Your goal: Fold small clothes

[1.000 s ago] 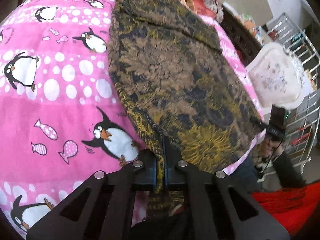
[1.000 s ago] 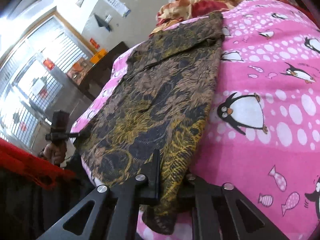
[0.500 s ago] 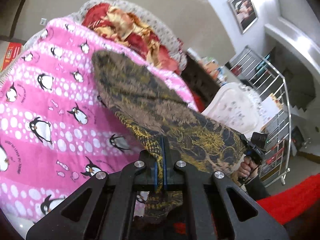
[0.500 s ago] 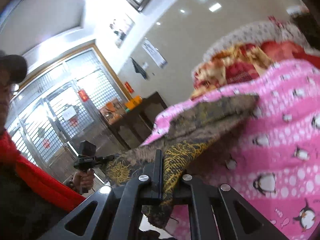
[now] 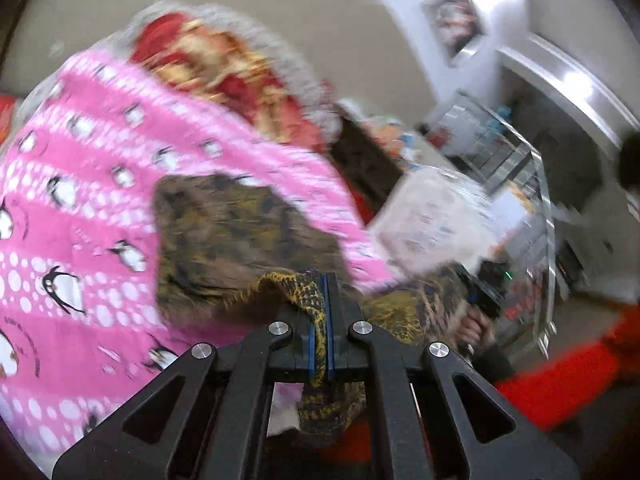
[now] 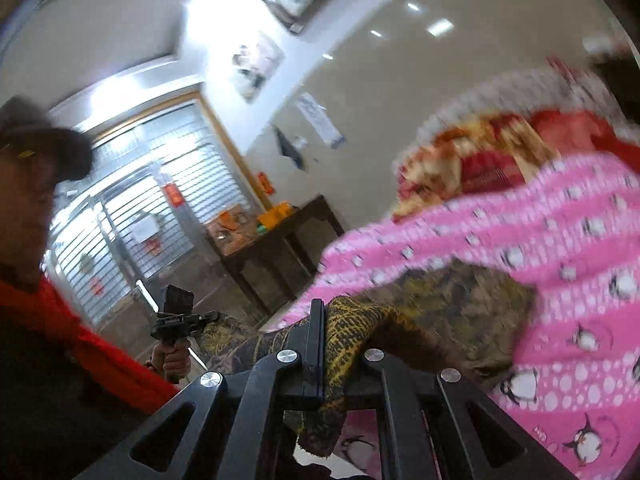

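Pink penguin-print bedding [image 5: 92, 208] fills the left wrist view beneath a grey wall. Left tool [image 5: 319, 316] points slightly downward, clamped tight on a yellow-brown patterned garment [image 5: 224, 240], whose far part lies on the bed.

Shuttered doors [image 6: 160, 216] back the right wrist view. Right tool [image 6: 326, 344], nearly level, pinches the garment's [image 6: 452, 296] edge; a hand [image 6: 172, 360] raises the other tool.
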Action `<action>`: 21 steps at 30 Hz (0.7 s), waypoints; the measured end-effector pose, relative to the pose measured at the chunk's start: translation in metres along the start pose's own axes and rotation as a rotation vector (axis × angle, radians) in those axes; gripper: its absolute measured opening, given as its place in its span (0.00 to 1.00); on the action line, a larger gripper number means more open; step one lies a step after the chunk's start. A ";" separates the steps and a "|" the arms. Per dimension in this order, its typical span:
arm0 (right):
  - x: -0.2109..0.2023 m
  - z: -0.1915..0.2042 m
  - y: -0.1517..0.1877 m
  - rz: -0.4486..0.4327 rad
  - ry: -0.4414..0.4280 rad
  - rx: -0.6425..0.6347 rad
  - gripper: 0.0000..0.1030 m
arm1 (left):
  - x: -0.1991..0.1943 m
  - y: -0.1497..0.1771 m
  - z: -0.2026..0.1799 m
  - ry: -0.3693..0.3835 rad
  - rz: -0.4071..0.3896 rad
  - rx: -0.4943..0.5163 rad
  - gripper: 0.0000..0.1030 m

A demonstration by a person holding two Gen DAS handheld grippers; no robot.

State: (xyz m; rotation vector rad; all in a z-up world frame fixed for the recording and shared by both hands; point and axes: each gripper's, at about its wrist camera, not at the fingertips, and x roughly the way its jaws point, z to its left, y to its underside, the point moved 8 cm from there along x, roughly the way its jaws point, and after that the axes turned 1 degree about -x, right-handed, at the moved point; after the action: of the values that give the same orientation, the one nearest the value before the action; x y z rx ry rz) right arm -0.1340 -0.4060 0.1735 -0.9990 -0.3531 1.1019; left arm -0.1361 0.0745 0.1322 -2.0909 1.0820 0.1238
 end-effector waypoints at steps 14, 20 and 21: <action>0.150 -0.215 -0.022 0.103 0.293 0.341 0.04 | 0.164 -0.108 0.143 -0.225 0.050 -0.115 0.02; 0.189 -0.293 0.012 0.245 0.423 0.530 0.04 | 0.221 -0.101 0.196 -0.356 0.205 -0.084 0.03; 0.192 -0.300 0.020 0.269 0.442 0.550 0.04 | 0.226 -0.094 0.202 -0.380 0.232 -0.075 0.03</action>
State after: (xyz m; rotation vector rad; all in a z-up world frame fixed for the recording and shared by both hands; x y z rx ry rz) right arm 0.1463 -0.3861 -0.0471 -0.7727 0.4363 1.0965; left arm 0.1264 0.0935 -0.0463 -1.8958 1.0894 0.6558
